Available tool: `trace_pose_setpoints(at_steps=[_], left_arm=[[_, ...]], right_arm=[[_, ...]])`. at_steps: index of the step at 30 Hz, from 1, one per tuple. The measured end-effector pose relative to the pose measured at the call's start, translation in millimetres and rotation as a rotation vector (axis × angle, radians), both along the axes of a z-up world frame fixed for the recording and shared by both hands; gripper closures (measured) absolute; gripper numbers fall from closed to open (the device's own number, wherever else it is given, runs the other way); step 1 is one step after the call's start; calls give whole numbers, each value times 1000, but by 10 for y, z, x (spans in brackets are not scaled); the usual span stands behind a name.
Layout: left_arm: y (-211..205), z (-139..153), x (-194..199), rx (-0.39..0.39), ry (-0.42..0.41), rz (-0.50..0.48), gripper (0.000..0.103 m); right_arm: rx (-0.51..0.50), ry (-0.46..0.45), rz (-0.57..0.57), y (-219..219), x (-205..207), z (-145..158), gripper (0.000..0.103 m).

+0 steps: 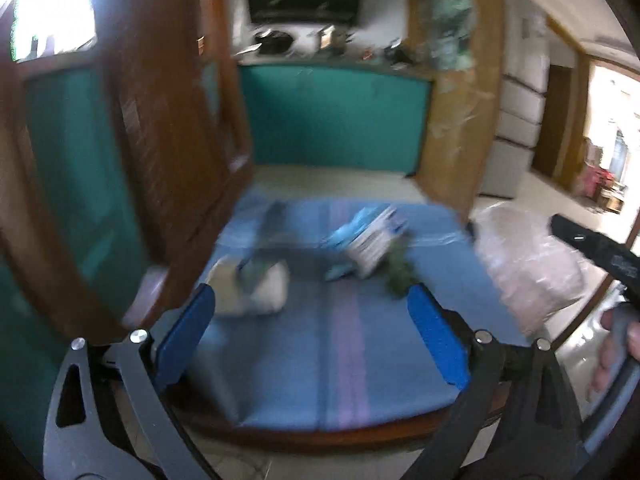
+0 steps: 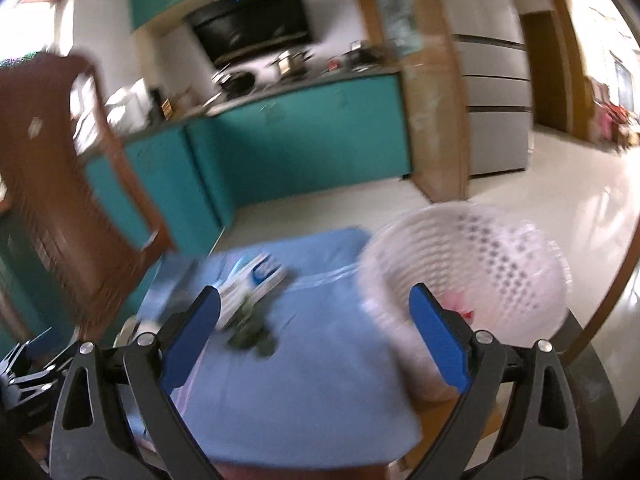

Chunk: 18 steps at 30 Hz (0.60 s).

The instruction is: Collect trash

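Both views are smeared with motion blur. In the left wrist view the left gripper (image 1: 312, 332) is standing released, its blue pads wide apart with nothing between them, low in the frame over a blue cloth (image 1: 344, 360) that is covering a table. The trash is lying on that cloth in the middle of the frame: a crumpled white wad (image 1: 256, 288) toward the left, a blue-and-white carton (image 1: 372, 240) lying on its side, and a dark green clump (image 1: 400, 272) just right of the carton. A white basket (image 1: 524, 264) is showing at the right, with a hand (image 1: 616, 344) at the right edge.

In the right wrist view the right gripper (image 2: 316, 332) is also hanging released and empty. The carton (image 2: 252, 280) and green clump (image 2: 252, 336) are lying left of centre; the perforated basket (image 2: 472, 276) is sitting at the right, something red inside it.
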<state>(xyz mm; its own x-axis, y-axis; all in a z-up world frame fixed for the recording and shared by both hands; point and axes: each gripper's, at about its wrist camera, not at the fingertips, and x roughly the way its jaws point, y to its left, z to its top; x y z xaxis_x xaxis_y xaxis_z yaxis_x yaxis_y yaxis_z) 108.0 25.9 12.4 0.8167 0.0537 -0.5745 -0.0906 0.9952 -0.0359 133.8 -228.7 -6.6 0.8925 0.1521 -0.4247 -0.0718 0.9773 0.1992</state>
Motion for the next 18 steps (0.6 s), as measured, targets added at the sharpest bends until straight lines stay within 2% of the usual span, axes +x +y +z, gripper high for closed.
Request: trace_pose_setpoints(at_steps=[1, 2, 5, 18], left_arm=[[21, -38, 31, -13, 32, 1, 6], [49, -36, 52, -34, 34, -13, 6], [42, -22, 9, -19, 13, -11, 6], [-6, -47, 46, -37, 35, -40, 6]], right_arm=[[-22, 2, 20, 104, -21, -14, 10], [-39, 0, 36, 189, -49, -25, 10], [-37, 17, 63, 313, -109, -79, 10], [-53, 46, 55, 320, -80, -135, 10]])
